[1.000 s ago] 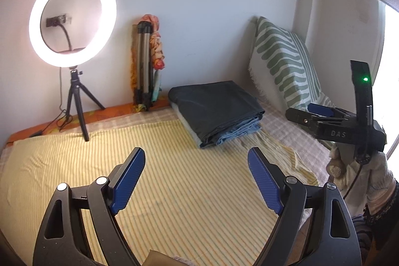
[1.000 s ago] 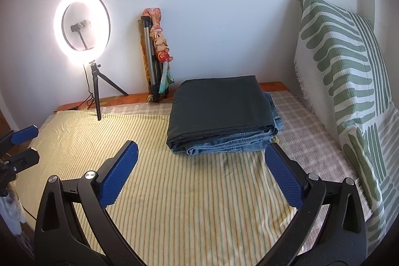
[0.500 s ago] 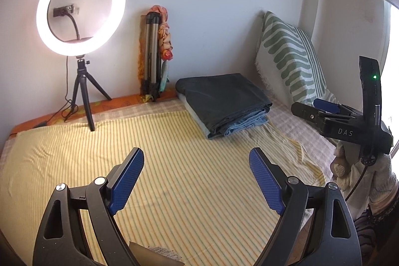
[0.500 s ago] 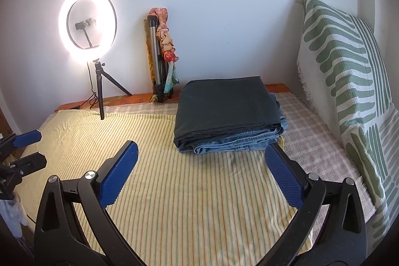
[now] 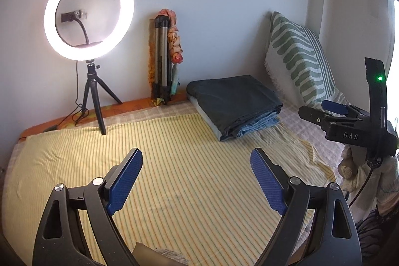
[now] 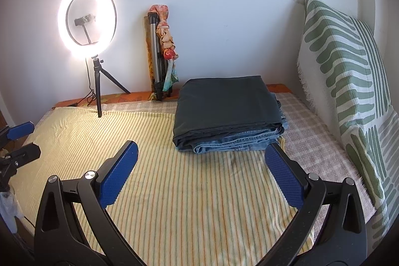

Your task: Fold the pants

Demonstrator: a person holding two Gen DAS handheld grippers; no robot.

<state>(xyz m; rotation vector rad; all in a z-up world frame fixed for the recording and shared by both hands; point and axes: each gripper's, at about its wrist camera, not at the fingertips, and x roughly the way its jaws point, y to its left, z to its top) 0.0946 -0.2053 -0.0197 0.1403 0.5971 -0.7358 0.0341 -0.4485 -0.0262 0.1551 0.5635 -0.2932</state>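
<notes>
Your left gripper (image 5: 197,181) and right gripper (image 6: 200,178) both hover above the yellow striped sheet (image 6: 189,191) with blue pads spread wide and nothing between them. The folded pants (image 6: 227,106), a dark pair stacked on a blue denim pair, lie on the far part of that sheet, well beyond both sets of fingertips and nearer your right gripper. Relative to the pants: green-patterned pillow (image 6: 346,81) just to their right, folded tripod (image 6: 157,54) against the wall behind-left, lit ring light (image 6: 86,21) farther left.
</notes>
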